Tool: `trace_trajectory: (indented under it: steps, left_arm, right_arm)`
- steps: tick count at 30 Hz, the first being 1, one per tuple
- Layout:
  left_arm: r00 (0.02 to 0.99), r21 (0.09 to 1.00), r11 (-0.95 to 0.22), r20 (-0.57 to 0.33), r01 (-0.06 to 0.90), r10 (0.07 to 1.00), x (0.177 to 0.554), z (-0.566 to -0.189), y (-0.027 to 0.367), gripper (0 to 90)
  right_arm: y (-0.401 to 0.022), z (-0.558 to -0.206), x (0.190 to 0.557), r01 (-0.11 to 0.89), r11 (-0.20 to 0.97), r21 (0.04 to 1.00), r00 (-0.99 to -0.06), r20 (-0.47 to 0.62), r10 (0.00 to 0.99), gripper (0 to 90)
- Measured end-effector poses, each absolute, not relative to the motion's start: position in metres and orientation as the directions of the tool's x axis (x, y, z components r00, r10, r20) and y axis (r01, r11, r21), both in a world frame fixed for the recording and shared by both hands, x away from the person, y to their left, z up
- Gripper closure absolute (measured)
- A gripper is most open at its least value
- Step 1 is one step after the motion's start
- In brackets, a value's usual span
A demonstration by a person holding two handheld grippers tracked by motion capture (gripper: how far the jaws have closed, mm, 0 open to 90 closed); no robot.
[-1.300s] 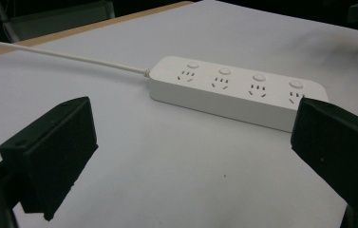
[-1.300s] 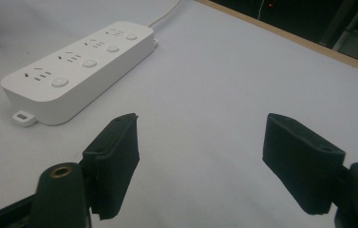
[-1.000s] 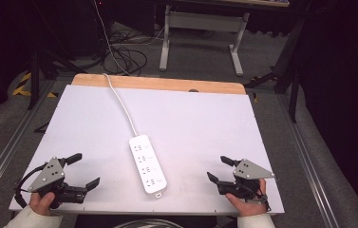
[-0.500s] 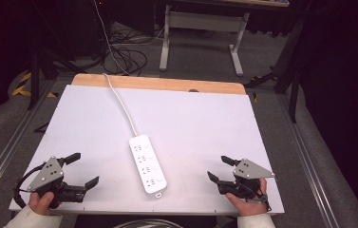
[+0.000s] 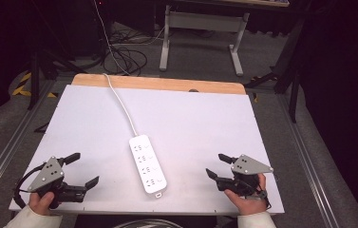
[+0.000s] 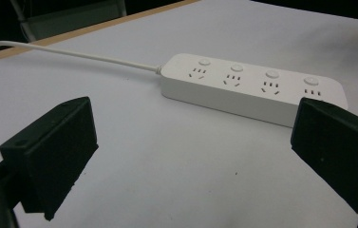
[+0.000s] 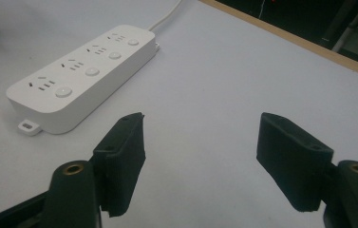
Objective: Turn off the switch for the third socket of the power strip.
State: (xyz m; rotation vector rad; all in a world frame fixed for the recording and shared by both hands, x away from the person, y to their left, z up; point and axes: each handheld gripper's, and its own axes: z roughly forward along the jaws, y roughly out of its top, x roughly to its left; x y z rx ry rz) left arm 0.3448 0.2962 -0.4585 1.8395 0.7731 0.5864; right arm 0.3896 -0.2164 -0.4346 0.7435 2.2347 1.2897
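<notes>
Down at the near left corner of the table (image 5: 191,109), the left gripper (image 5: 82,169) sits in the person's left hand (image 5: 41,203), and its two black jaws are spread wide with nothing between them. It rests low over the white top, and its jaws point toward the middle. Over at the near right corner, the right gripper (image 5: 221,166) is held in the right hand (image 5: 245,199), and its jaws are wide apart too, with only bare white table between them. A grey three-cornered plate sits on top of each gripper. Between the two grippers, and well apart from both, lies the power strip (image 5: 147,163), flat on the table near the front edge. It is long and white, with four sets of holes and four round buttons in a row. Its cord (image 5: 122,105) runs from the far end, across the white top, and over the wooden strip (image 5: 157,84) at the back of the table. Nothing is plugged into the power strip.
</notes>
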Motion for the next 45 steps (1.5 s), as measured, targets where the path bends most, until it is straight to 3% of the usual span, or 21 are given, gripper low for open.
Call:
trace_trajectory:
  steps: [45]
  left_arm:
    - [0.680, 0.925, -0.288, 0.046, 0.247, 0.731, 0.344, -0.458, 0.296, 2.0]
  right_arm:
    - [-0.117, -0.399, 0.423, 0.176, 0.519, 0.837, -0.867, -0.117, 0.483, 36.8]
